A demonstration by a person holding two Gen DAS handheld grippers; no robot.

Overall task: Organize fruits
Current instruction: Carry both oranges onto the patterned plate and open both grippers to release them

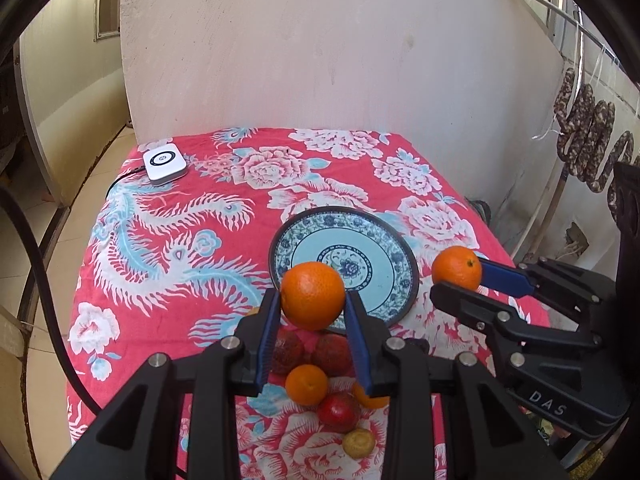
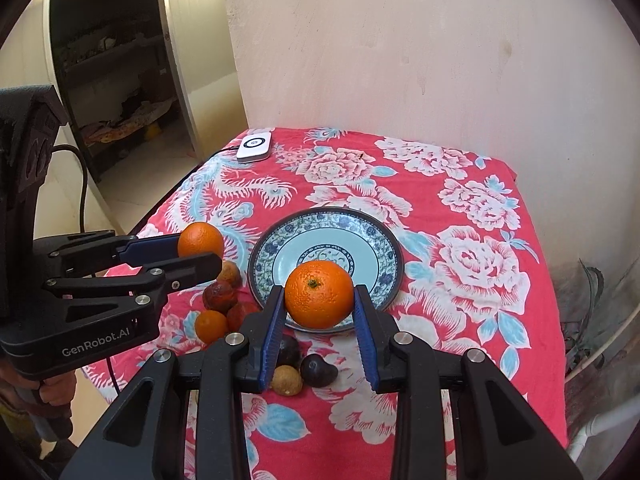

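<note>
My left gripper [image 1: 313, 300] is shut on an orange [image 1: 313, 295], held above the near rim of a blue-and-white patterned plate [image 1: 384, 300]. My right gripper [image 2: 319, 299] is shut on another orange [image 2: 319, 294], also above the plate's [image 2: 276, 248] near rim. The right gripper shows in the left wrist view [image 1: 460, 278] with its orange [image 1: 456, 267], to the plate's right. The left gripper shows in the right wrist view [image 2: 200, 251] with its orange [image 2: 201, 239], to the plate's left. Loose fruit lies in front of the plate: a small orange [image 1: 306, 384], dark red fruits [image 1: 338, 411], a yellowish one [image 1: 359, 443].
The table wears a red floral cloth [image 1: 168, 248] against a pale wall. A white square device [image 1: 165, 163] with a cable sits at the far left corner. Sausages [image 1: 592, 140] hang at the right. More small fruits [image 2: 219, 295] and a dark one [image 2: 318, 370] lie near the table's front.
</note>
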